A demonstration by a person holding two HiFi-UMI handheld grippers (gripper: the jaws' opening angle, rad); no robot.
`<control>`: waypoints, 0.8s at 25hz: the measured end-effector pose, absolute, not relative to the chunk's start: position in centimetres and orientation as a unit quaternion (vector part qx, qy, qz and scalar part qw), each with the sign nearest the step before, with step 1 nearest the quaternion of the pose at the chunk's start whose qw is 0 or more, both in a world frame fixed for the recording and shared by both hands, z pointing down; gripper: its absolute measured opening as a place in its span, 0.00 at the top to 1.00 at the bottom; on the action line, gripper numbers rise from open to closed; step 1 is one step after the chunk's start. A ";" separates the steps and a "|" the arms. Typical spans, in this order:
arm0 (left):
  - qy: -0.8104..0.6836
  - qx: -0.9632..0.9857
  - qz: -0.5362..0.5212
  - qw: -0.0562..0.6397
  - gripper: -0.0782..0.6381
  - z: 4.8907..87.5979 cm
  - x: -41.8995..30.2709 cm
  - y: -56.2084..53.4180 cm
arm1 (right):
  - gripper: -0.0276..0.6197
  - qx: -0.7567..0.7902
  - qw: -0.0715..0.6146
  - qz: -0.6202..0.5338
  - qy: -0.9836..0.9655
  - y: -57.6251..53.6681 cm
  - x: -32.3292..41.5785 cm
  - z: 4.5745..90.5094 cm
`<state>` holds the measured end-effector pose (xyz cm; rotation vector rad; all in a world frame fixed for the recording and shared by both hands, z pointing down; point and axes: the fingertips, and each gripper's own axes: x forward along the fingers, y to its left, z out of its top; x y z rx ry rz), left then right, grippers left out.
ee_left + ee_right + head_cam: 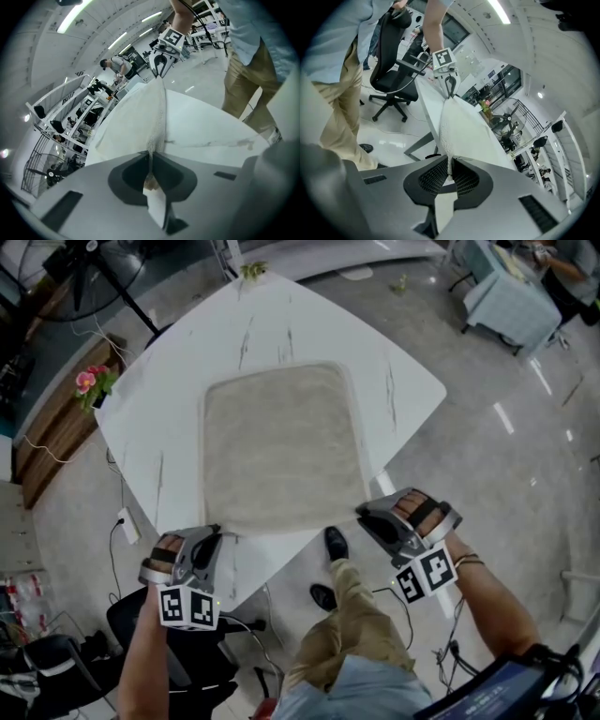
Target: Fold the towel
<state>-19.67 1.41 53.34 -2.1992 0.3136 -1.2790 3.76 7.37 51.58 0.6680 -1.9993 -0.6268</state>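
A beige towel (281, 446) lies spread flat on the white marble table (412, 390). My left gripper (217, 532) is at the towel's near left corner, and my right gripper (364, 514) is at its near right corner. In the left gripper view the left gripper (150, 161) has its jaws pressed together on the towel's edge (157, 112), and the right gripper (161, 58) shows at the far end of that edge. In the right gripper view the right gripper (450, 168) is shut on the towel's corner (457, 126), with the left gripper (449, 84) at the far end.
The person's legs and black shoes (336, 542) stand at the table's near corner. A black office chair (141, 624) is at the lower left. Pink flowers (91, 382) sit beside the table's left corner, and a power strip (129, 524) lies on the floor.
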 end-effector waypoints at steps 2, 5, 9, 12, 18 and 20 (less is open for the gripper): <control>0.120 -0.838 -0.468 0.255 0.85 52.2 -19.7 2.1 | 0.90 0.280 0.432 -0.221 -0.829 7.8 3.9 50.3; 0.129 -0.858 -0.447 0.219 0.85 50.0 -19.5 2.6 | 0.90 0.296 0.390 -0.172 -0.855 7.9 4.1 47.8; 0.143 -0.868 -0.434 0.195 0.85 47.3 -20.0 2.4 | 0.90 0.309 0.352 -0.117 -0.876 7.6 4.3 45.0; 0.153 -0.873 -0.424 0.187 0.85 45.4 -19.9 2.0 | 0.90 0.318 0.328 -0.091 -0.885 7.2 4.6 43.3; 0.172 -0.884 -0.400 0.172 0.85 42.0 -19.1 -0.1 | 0.90 0.336 0.277 -0.045 -0.899 5.1 5.6 40.2; 0.176 -0.885 -0.395 0.171 0.85 41.1 -18.5 -2.1 | 0.90 0.340 0.264 -0.028 -0.902 3.3 6.2 39.3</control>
